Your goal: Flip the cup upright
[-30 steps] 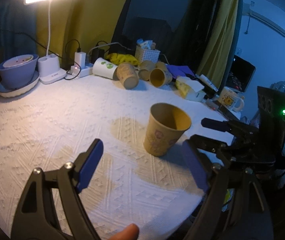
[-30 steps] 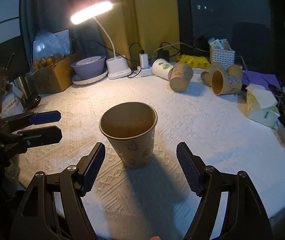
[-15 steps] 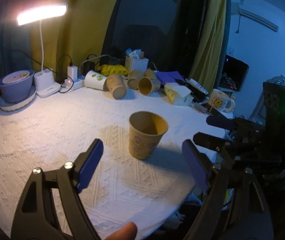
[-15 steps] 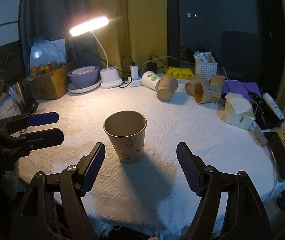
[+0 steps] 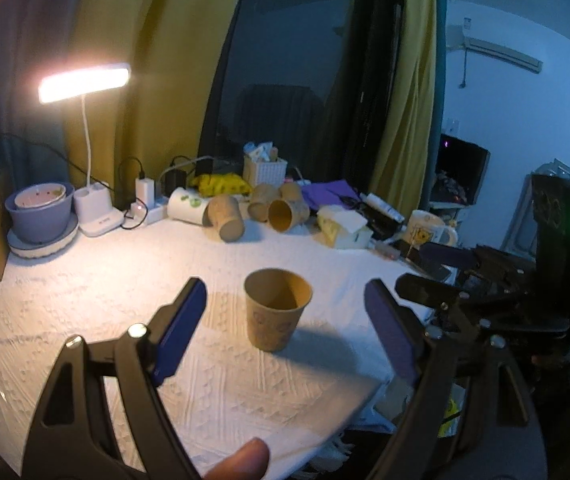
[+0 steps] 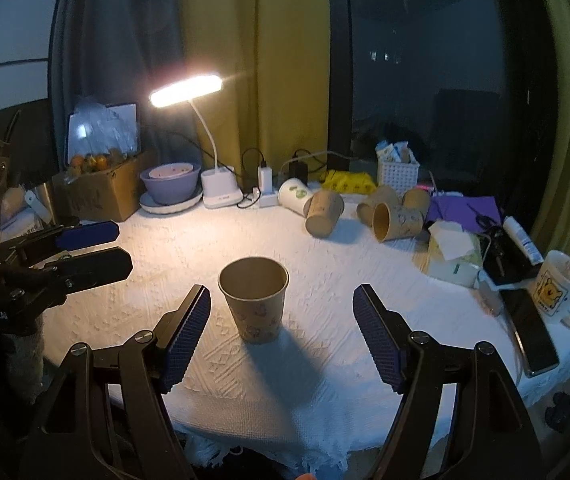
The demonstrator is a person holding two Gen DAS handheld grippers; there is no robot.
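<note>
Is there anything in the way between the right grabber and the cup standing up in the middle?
Nothing visible. The paper cup stands alone on the white cloth, with only bare cloth between it and the open right gripper.

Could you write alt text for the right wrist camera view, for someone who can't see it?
A brown paper cup stands upright on a white tablecloth, untouched between the open right gripper fingers. A lit desk lamp and several tipped-over cups sit behind.

Table [image 6: 325, 392]: you are seeing a white cloth covering it.
Middle: a paper cup [image 6: 254, 299] is standing upright.
Far edge: tipped cups [image 6: 395, 220], a lamp [image 6: 221, 192] and a bowl [image 6: 171, 182] are sitting there.
</note>
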